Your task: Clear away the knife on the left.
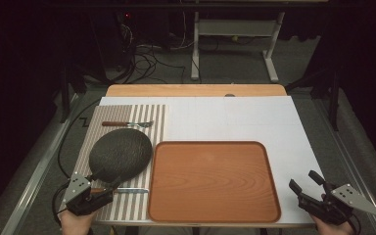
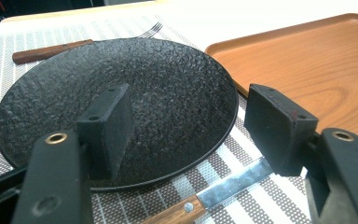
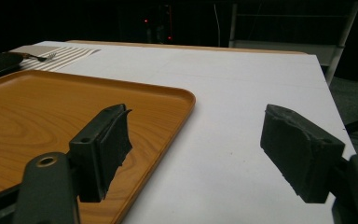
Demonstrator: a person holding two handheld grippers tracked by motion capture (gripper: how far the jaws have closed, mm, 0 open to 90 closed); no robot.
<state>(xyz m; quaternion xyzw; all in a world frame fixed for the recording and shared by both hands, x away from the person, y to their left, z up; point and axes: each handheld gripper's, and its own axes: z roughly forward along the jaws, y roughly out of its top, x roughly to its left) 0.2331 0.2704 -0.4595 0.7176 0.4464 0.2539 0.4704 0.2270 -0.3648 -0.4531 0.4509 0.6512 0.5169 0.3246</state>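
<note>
Two hand-held grippers are held spread and empty at the near edge of the worktop (image 1: 274,122).

The left hand-held gripper (image 1: 108,188) is set over the wooden-handled knife (image 2: 214,193), just beside the near rim of the black textured plate (image 1: 120,154) on the striped placemat (image 1: 154,122); a fork (image 1: 127,124) lies beyond the plate. The right hand-held gripper (image 1: 306,181) is held right of the wooden tray (image 1: 214,180), apart from it.
</note>
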